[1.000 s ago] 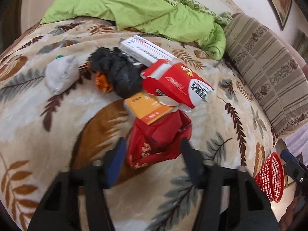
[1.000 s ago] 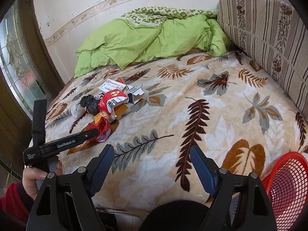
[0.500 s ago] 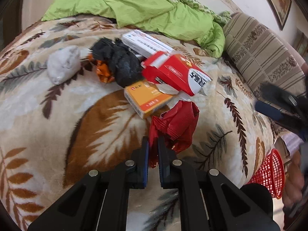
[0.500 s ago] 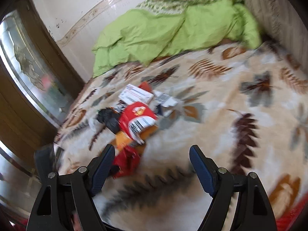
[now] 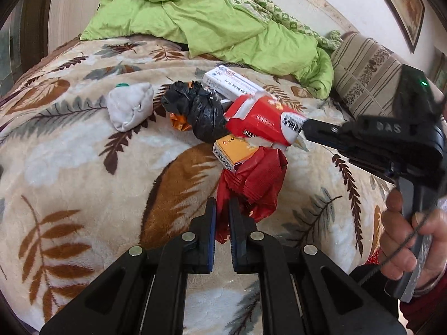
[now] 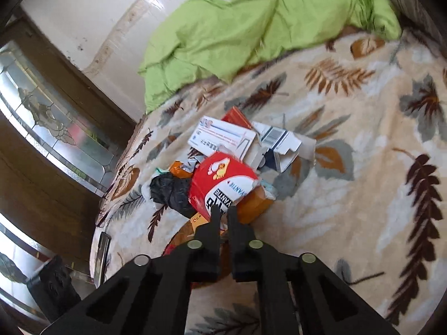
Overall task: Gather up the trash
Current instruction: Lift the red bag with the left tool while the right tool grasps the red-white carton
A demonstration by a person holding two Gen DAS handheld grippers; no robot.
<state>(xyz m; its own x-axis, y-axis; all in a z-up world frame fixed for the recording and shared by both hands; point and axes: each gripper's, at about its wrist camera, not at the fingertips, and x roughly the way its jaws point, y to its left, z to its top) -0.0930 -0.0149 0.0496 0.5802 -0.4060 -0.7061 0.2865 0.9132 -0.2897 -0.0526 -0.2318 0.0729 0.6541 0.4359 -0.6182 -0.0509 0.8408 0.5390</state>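
Both tools angled down: left tool (image 5: pixel 222 209) pinching red wrapper (image 5: pixel 257 178), right tool (image 6: pixel 222 215) gripping red carton (image 6: pixel 220 181)

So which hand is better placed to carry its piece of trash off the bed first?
Left, probably. The left gripper is shut on the loose red wrapper at the pile's near edge, while the right gripper pinches the red box resting on other litter.

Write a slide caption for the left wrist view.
Left gripper pinches a red wrapper; right gripper clamps the red carton.

On the bed (image 5: pixel 69 167), the wrapper (image 5: pixel 257 178) lies nearest its front edge, boxes (image 5: pixel 259 125) and a bag (image 5: pixel 201 111) behind it, the quilt (image 5: pixel 212 22) at the far edge.
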